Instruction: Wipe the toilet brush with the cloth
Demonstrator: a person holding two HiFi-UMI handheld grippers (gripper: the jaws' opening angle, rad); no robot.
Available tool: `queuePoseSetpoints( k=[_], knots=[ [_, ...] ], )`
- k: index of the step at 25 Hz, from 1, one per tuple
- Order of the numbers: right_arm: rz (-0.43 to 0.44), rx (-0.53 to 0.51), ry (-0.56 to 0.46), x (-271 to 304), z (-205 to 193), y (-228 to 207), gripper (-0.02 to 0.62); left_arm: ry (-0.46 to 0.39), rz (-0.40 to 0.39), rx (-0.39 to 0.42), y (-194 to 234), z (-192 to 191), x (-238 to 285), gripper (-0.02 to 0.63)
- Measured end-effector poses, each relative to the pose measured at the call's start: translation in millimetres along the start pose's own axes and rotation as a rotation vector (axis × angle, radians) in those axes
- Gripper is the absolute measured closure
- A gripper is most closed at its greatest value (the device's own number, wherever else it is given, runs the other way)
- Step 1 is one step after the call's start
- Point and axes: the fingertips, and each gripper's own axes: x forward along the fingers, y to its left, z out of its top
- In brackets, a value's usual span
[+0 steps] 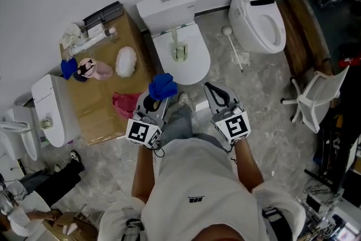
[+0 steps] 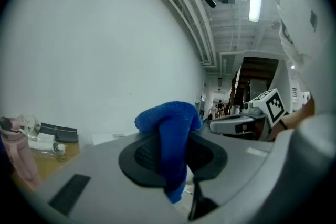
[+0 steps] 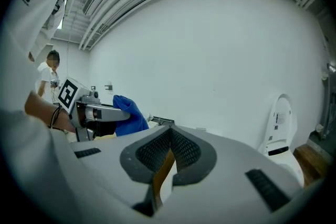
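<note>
Left gripper (image 1: 157,100): jaws clamped on the blue cloth (image 1: 163,86), which is bunched over the tips, centre frame. Right gripper (image 3: 167,159): jaws together, nothing between them.

Toilet brush (image 1: 179,48): lies on the closed lid of the white centre toilet (image 1: 194,68), upper centre, apart from both grippers, with open air between.

Around: second toilet (image 1: 256,20) upper right, lid raised; a white round-headed stick (image 1: 232,45) on the floor between the toilets; brown cardboard surface (image 1: 132,36) at left carrying clutter; white chair (image 1: 316,93) at right.

Grey marbled floor (image 1: 225,79), white wall.
</note>
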Motion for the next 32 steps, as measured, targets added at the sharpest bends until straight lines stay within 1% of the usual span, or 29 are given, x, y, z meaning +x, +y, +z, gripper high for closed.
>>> queuePoseSetpoints(
  k=[5,9,12,16,20,26,32],
  knots=[
    [0.015,0.010,0.051,43.2,-13.6,-33.2,0.598,0.029,0.008,-0.019,34.6,-14.0,40.8,0.515],
    [0.041,0.008,0.090,69.8,-28.4,-45.7,0.598,0.069,0.016,-0.021,53.4,-26.9,62.3,0.515],
    [0.059,-0.002,0.117,85.9,-39.9,-53.8,0.598,0.089,0.029,-0.044,62.9,-37.9,74.4,0.515],
    [0.098,-0.027,0.162,105.8,-57.3,-62.9,0.598,0.108,0.062,-0.064,73.8,-55.0,88.5,0.515],
    [0.135,-0.028,0.155,122.6,-79.1,-74.8,0.598,0.120,0.094,-0.066,81.5,-71.4,102.2,0.515],
    [0.213,-0.039,0.194,141.6,-111.6,-83.5,0.598,0.129,0.180,-0.090,95.9,-96.8,112.4,0.515],
    [0.239,-0.035,0.205,164.3,-146.6,-97.8,0.598,0.148,0.215,-0.102,107.3,-127.8,129.9,0.515]
  ],
)
